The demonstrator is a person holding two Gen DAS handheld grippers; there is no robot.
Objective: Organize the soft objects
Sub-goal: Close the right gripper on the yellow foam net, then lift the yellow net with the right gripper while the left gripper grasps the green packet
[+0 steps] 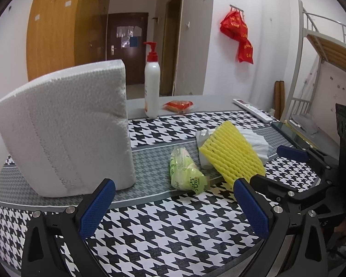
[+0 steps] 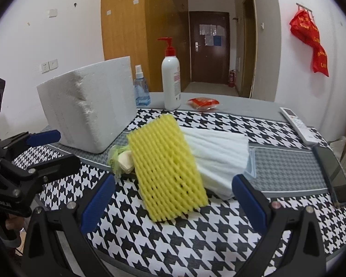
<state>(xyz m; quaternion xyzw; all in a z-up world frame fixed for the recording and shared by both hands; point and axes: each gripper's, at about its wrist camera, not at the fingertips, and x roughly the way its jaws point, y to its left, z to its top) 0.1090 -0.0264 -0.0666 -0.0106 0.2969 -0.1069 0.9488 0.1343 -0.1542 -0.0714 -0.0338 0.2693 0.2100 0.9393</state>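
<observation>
A dormitory-like room with white walls, a wooden wardrobe and a dark door lay behind a tabletop [image 1: 173,219] covered in black-and-white houndstooth cloth. On it, seen from the left wrist, a tall block of white paper towels [image 1: 64,129] stood at about ten o'clock, a green-wrapped packet [image 1: 186,173] lay near the centre, and at two o'clock a yellow foam net [image 1: 233,152] leaned across a white foam sleeve [image 1: 256,142]. From the right wrist the yellow net [image 2: 168,168] sat dead ahead at twelve o'clock, overlapping the white sleeve [image 2: 219,157] at one o'clock, the green packet [image 2: 117,159] just touching its left edge at eleven.

The left tool [image 1: 173,205] hung released, fingers spread wide with nothing between them, low over the cloth in front of the towels and the packet. The right tool [image 2: 173,198] was likewise released and empty, its jaws apart on either side of the near end of the yellow net, not visibly touching it.

By the look of it the tidying had barely begun: the soft things lay in a loose, overlapping heap, nothing gripped, none stacked or lined up. The net seemed the likely first pick. A pump bottle [image 2: 171,83], spray bottle [image 2: 141,90], red packet [image 2: 203,102], remote [image 2: 297,124] and phone [image 2: 332,175] stood well apart from the heap.
</observation>
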